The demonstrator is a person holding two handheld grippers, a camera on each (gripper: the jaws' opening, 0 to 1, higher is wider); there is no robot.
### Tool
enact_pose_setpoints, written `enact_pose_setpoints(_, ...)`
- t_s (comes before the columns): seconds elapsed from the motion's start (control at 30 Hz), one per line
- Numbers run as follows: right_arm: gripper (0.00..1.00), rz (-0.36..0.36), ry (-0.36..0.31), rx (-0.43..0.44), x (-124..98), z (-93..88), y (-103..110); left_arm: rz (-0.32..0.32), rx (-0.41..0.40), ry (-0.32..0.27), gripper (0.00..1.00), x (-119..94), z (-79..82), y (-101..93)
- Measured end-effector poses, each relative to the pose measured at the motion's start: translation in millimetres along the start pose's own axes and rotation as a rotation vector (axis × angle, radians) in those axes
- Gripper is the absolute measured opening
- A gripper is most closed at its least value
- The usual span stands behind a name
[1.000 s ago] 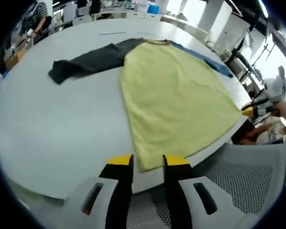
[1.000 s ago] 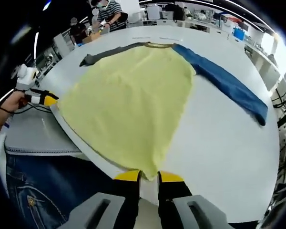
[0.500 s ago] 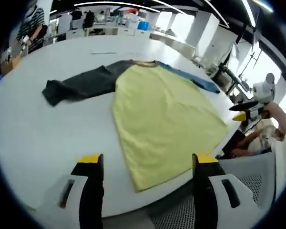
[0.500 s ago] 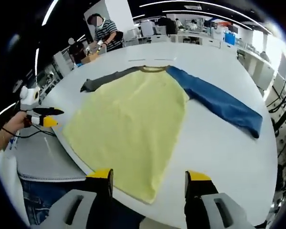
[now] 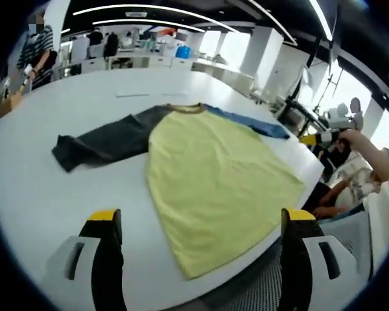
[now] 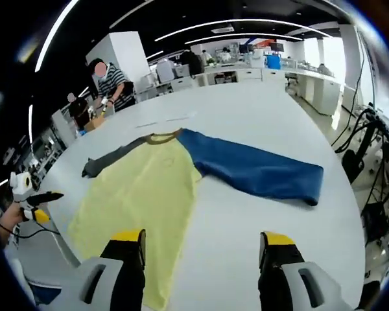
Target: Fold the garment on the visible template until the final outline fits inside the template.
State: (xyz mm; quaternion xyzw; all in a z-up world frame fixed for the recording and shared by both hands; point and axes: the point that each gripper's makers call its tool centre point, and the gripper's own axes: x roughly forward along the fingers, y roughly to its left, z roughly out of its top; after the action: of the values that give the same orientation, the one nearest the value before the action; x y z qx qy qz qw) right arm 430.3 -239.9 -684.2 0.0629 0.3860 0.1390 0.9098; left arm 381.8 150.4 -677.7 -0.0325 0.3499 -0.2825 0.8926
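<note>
Two tools are hovering above the near edge of the white table (image 5: 39, 194), each spread wide and gripping nothing: the left tool (image 5: 200, 223) and the right tool (image 6: 206, 246). Beyond them, the shirt (image 5: 214, 178) is lying flat on the table, its yellow body nearest, grey sleeve (image 5: 107, 139) and blue sleeve (image 6: 253, 172) stretching outward.

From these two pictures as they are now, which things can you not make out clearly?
- The template: no outline can be told on the white table in either view.
- Blue sleeve in the left gripper view: its far end lies behind the yellow shirt body and is foreshortened.
- Shirt hem in the right gripper view: cut off beside the right gripper.
- Small flat things beyond the collar: too small to identify.
</note>
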Motion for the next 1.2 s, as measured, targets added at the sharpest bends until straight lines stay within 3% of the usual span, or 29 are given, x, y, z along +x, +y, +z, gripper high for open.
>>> enact_pose_setpoints(0.2,0.67,-0.051,-0.053,0.079,3.9,13.1,-28.0,0.015,0.037,0.022,0.99,0.5,-1.1,5.1)
enact_pose_setpoints(0.67,0.58,-0.190,-0.122,0.115,8.9,32.9,-92.3,0.008,0.077,0.004,0.99,-0.8,5.3,3.7)
enact_pose_setpoints(0.87,0.48,-0.233,-0.155,0.159,10.7,37.8,-117.6,0.004,0.081,-0.025,0.99,-2.3,11.2,3.3)
enact_pose_setpoints(1.2,0.31,-0.310,-0.101,0.157,23.2,27.8,-154.7,0.005,0.062,-0.136,0.99,-7.0,30.4,4.5)
